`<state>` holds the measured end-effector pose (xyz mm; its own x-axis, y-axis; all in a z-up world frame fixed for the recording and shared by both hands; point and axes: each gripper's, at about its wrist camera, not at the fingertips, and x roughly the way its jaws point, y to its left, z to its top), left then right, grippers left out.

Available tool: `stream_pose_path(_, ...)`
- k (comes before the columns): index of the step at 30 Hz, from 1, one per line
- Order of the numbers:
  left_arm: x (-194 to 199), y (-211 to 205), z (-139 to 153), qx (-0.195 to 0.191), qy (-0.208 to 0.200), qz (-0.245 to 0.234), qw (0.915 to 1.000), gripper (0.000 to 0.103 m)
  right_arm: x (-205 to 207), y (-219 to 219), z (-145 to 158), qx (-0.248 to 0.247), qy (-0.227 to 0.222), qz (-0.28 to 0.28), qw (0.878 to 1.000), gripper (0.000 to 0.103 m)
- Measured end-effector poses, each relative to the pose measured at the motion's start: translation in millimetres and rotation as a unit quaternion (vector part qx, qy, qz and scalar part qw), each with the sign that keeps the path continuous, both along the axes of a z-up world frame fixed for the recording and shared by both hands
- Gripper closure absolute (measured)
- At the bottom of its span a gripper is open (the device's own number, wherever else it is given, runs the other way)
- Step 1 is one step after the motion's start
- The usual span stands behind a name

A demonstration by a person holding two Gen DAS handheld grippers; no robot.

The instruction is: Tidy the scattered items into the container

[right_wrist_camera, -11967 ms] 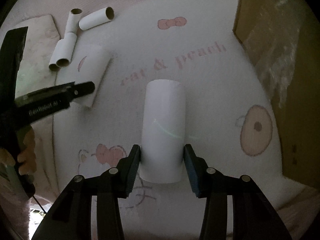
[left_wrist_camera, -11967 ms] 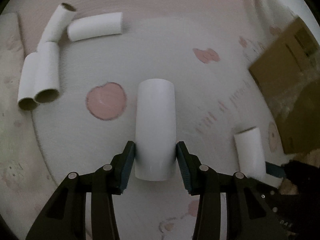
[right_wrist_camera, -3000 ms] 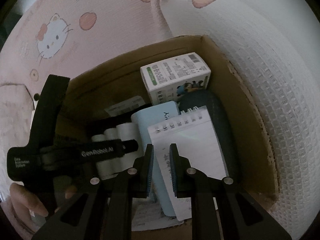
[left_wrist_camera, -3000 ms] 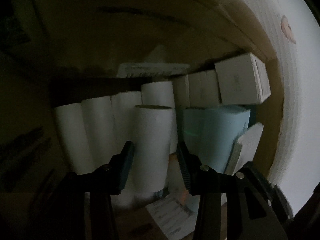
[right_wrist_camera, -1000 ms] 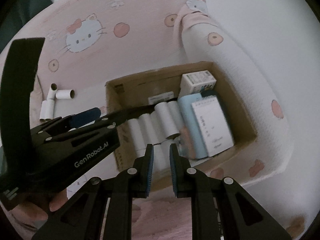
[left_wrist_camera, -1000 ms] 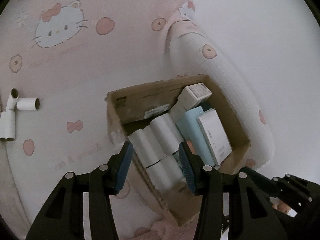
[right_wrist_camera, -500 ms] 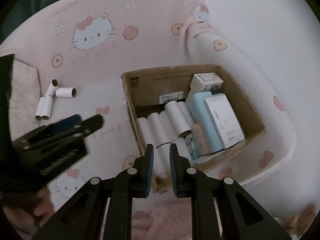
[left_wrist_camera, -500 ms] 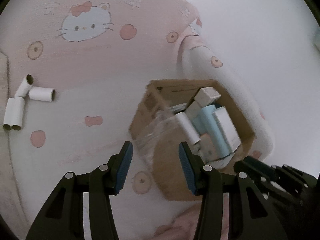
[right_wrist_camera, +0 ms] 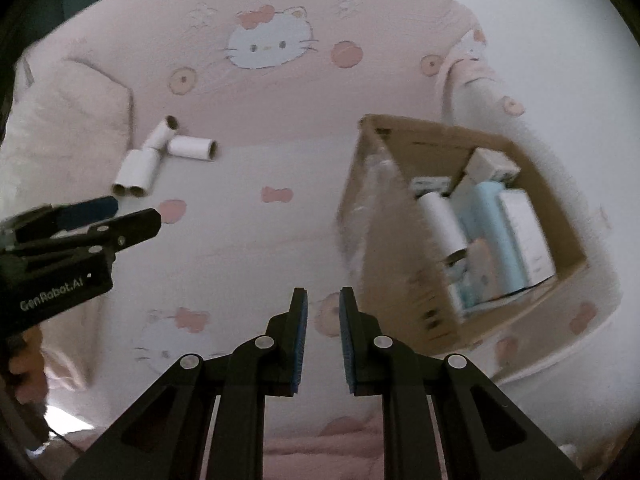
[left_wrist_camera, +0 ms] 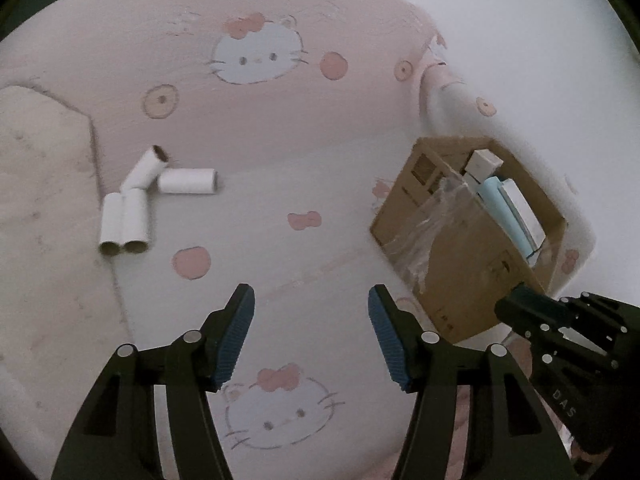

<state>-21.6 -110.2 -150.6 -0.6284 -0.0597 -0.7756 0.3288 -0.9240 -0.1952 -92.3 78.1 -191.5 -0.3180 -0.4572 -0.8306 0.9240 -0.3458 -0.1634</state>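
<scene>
Cardboard walls are framing the open box (right_wrist_camera: 404,216), which is sitting on the pink cartoon-cat bedspread (left_wrist_camera: 280,128) against a rolled white-and-pink bolster (right_wrist_camera: 492,92). Inside the box a white paper roll (right_wrist_camera: 442,220), a pale blue packet (right_wrist_camera: 490,224), a white notepad (right_wrist_camera: 524,224) and a small white carton (right_wrist_camera: 490,166) are lying side by side; crinkled clear film (left_wrist_camera: 436,220) is clinging to the box's near wall. Well apart from the box, toward the left of both views, four white cardboard tubes (left_wrist_camera: 140,200) are lying scattered on the bedspread: two are resting side by side and touching, with their open ends facing the camera, a third is angling away from them, and a fourth (left_wrist_camera: 187,181) is lying crosswise, just touching that cluster. A pale pillow (left_wrist_camera: 40,152) is lying beside them at the left edge. The left claw (left_wrist_camera: 311,330) is hanging over bare bedspread between tubes and box; its jaws have just been opening and are standing wide with nothing between them. The right claw (right_wrist_camera: 323,336) is hanging near the box's near corner, its jaws narrow with a slim gap showing and nothing gripped.
</scene>
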Motion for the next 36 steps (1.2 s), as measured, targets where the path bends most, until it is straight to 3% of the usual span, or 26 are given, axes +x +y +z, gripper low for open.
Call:
stream_pose_path(5, 20, -7, 10, 0.001, -0.005, 0.014, 0.9999, 0.039, 17, 3, 14, -0.008, -0.011, 0.006, 1.0, 0.091)
stream_pose_path(8, 18, 3, 23, -0.037, -0.015, -0.003, 0.9992, 0.039, 19, 5, 27, -0.006, -0.004, -0.001, 1.0, 0.089)
stream_pose_path(10, 13, 16, 33, -0.076, -0.013, -0.02, 0.9968, 0.039, 14, 7, 35, -0.004, -0.001, -0.014, 1.0, 0.078)
stream_pose_path(12, 6, 35, 43, -0.107, -0.007, -0.044, 0.9933, 0.038, 5, 12, 42, -0.008, 0.007, -0.03, 1.0, 0.046)
stream_pose_path(13, 2, 43, 47, -0.115, -0.005, -0.055, 0.9918, 0.038, 0, 15, 46, -0.013, 0.013, -0.039, 0.999, 0.041)
stream_pose_path(19, -20, 84, 55, -0.14, 0.012, -0.102, 0.9849, 0.037, -32, 22, 63, -0.04, 0.012, -0.069, 0.997, 0.039)
stream_pose_path(23, -28, 89, 54, -0.13, 0.003, -0.108, 0.9857, 0.037, -36, 22, 63, -0.035, 0.022, -0.066, 0.997, 0.039)
stream_pose_path(28, -40, 94, 66, -0.121, -0.002, -0.106, 0.987, 0.037, -50, 32, 67, -0.031, -0.005, -0.075, 0.997, 0.039)
stream_pose_path(31, -48, 105, 76, -0.133, 0.003, -0.113, 0.9847, 0.027, -63, 41, 72, -0.033, -0.014, -0.094, 0.995, 0.039)
stream_pose_path(36, -58, 126, 92, -0.148, 0.02, -0.126, 0.9807, 0.026, -84, 56, 82, -0.057, -0.029, -0.122, 0.99, 0.038)
